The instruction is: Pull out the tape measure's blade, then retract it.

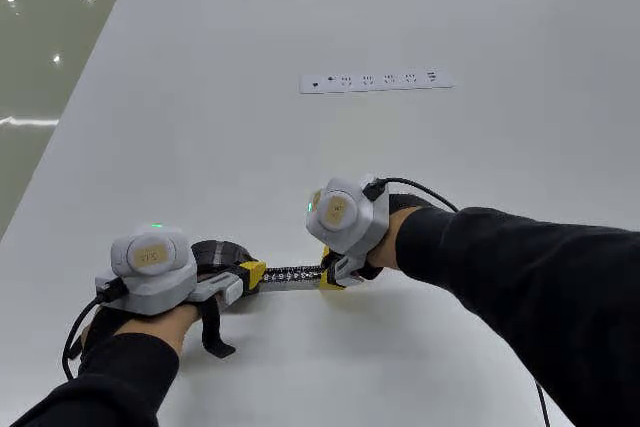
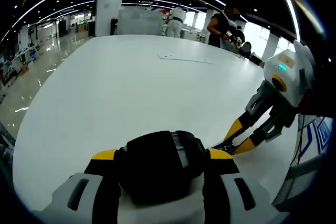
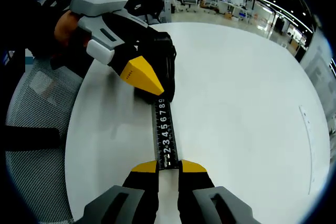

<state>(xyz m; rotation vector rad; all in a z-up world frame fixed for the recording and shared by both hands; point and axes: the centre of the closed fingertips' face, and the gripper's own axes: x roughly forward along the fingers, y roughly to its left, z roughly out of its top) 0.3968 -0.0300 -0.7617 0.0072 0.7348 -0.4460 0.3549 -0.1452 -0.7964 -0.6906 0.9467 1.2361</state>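
Note:
The black tape measure case (image 1: 218, 257) rests on the white table (image 1: 300, 147), with my left gripper (image 1: 245, 275) shut around it. In the left gripper view the case (image 2: 160, 166) sits between the yellow-tipped jaws of the left gripper (image 2: 163, 156). A short length of the blade (image 3: 164, 127) is drawn out, with numbers 2 to 9 showing. My right gripper (image 3: 168, 167) is shut on the blade's end. In the head view the blade (image 1: 292, 274) spans the gap to the right gripper (image 1: 330, 277). The case's black strap (image 1: 212, 332) trails toward me.
A white power strip (image 1: 375, 81) lies flat further back on the table. The table's left edge (image 1: 60, 147) borders a shiny floor. A mesh chair (image 3: 37, 129) stands near the table's front edge. People stand at far benches (image 2: 220, 24).

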